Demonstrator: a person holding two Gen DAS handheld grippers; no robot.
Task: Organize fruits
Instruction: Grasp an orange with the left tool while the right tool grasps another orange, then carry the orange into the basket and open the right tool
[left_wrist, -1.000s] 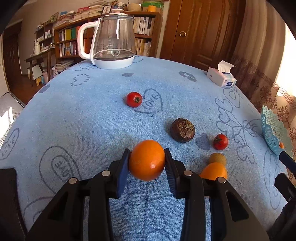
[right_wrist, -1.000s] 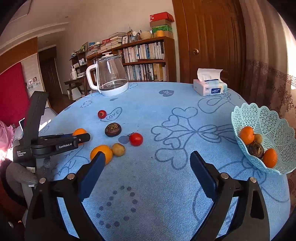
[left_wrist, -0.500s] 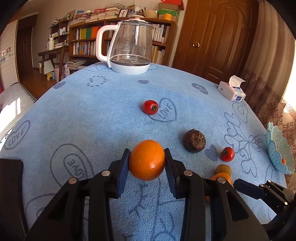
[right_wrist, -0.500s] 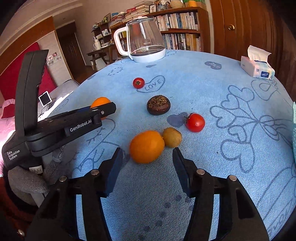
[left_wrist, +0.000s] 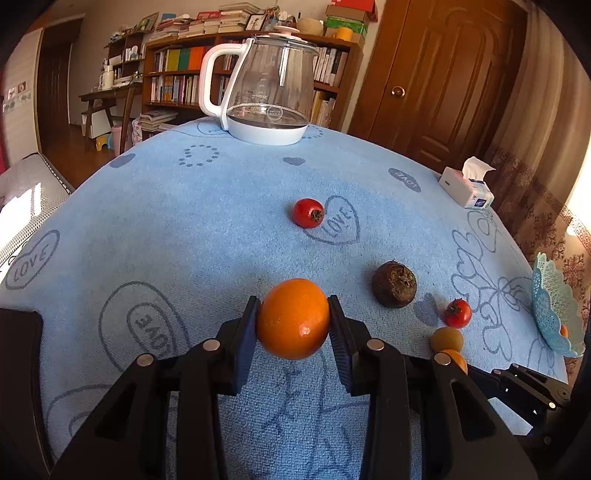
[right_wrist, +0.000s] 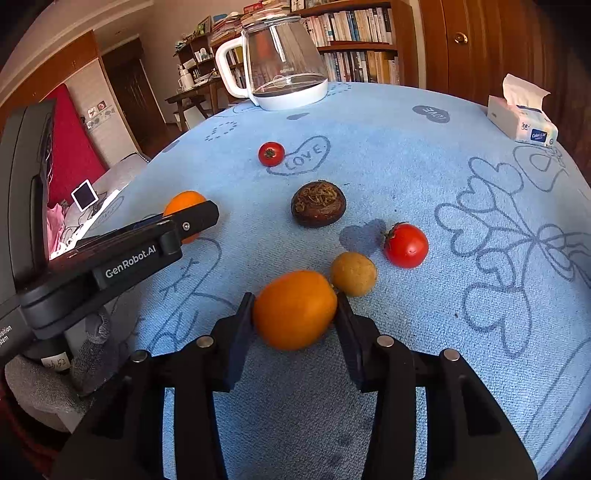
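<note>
The right gripper (right_wrist: 295, 310) has moved in, and its fingers now hug the second orange (right_wrist: 294, 309) on the blue tablecloth (right_wrist: 406, 155). The left gripper (left_wrist: 293, 319) squeezes its own orange (left_wrist: 293, 318). The right finger could bump the small brown fruit (right_wrist: 353, 274) touching that orange, and it may roll away.

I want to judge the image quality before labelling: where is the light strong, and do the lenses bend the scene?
Left wrist view: glare burns out the right edge behind the basket; the table bulges like a dome, with dark corners. Right wrist view: sun from the right, so the tomato casts its shadow leftward; the tissue box is bright, the bookshelf leans.
</note>
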